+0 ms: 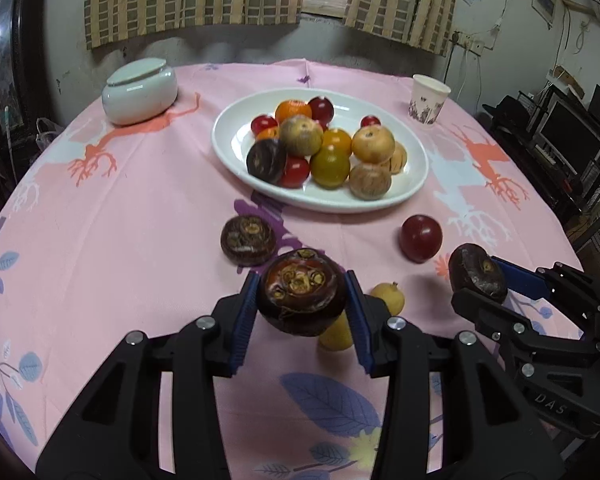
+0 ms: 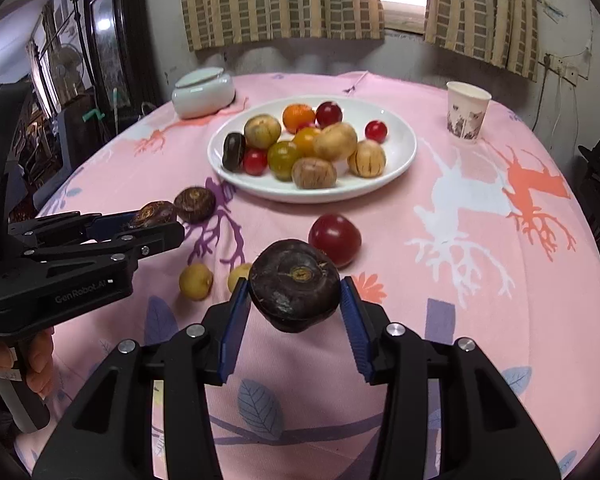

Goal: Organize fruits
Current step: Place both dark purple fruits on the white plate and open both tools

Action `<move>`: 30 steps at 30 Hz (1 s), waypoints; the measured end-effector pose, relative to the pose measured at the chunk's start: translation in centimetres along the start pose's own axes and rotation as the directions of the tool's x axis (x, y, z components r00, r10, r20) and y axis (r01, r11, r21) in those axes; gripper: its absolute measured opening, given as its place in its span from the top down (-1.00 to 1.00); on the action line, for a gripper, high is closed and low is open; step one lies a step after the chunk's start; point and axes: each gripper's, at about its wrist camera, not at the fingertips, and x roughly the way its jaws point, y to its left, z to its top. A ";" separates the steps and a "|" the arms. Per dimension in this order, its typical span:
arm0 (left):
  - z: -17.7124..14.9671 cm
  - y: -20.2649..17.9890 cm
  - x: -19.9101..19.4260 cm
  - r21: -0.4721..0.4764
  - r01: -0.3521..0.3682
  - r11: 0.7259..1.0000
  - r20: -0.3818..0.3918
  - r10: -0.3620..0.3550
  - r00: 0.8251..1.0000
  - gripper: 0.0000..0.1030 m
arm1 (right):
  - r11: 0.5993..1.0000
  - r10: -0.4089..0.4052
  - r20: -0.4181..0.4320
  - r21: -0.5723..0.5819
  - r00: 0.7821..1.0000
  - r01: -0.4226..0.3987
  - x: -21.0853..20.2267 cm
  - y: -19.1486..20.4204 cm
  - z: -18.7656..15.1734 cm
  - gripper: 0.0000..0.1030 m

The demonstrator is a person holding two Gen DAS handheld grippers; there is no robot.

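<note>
Both hand-held grippers are loaded: the left hand-held gripper has its blue pads pressed on either side of a dark brown water chestnut, closed only as far as the fruit's width allows, and the right hand-held gripper clamps a second, darker chestnut in the same way. Each fruit appears lifted clear of the pink cloth on the counter. What the coming move seems to turn on is where the white plate lies from each load: straight ahead and farther across the counter, already heaped with oranges, red fruits and tan ones. From the left wrist view the plate sits ahead and slightly right; from the right wrist view it sits ahead and slightly left, so the two tools flank it about evenly, and I cannot tell which is closer. A loose chestnut and a red fruit lie on the cloth between the grippers and the plate, with two small yellow fruits just below the held loads. I judge a straight forward carry would pass over these, so height matters more than sideways aim.
</note>
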 end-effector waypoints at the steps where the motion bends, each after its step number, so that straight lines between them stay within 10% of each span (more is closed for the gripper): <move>1: 0.2 0.1 -0.3 0.001 0.000 1.000 0.008 0.000 1.000 0.17 | 1.000 0.002 0.013 0.004 1.000 -0.002 -0.2 -0.1 0.1 0.11; 16: 5.9 2.1 -0.7 0.041 -0.035 0.999 0.088 0.031 0.996 0.17 | 1.000 -0.026 0.134 0.020 0.991 0.024 -2.3 -0.5 2.3 0.11; 30: 12.9 2.6 4.8 -0.008 -0.047 0.999 0.101 0.048 0.994 0.17 | 0.994 -0.088 0.189 -0.055 0.978 0.100 4.7 -1.3 11.1 0.11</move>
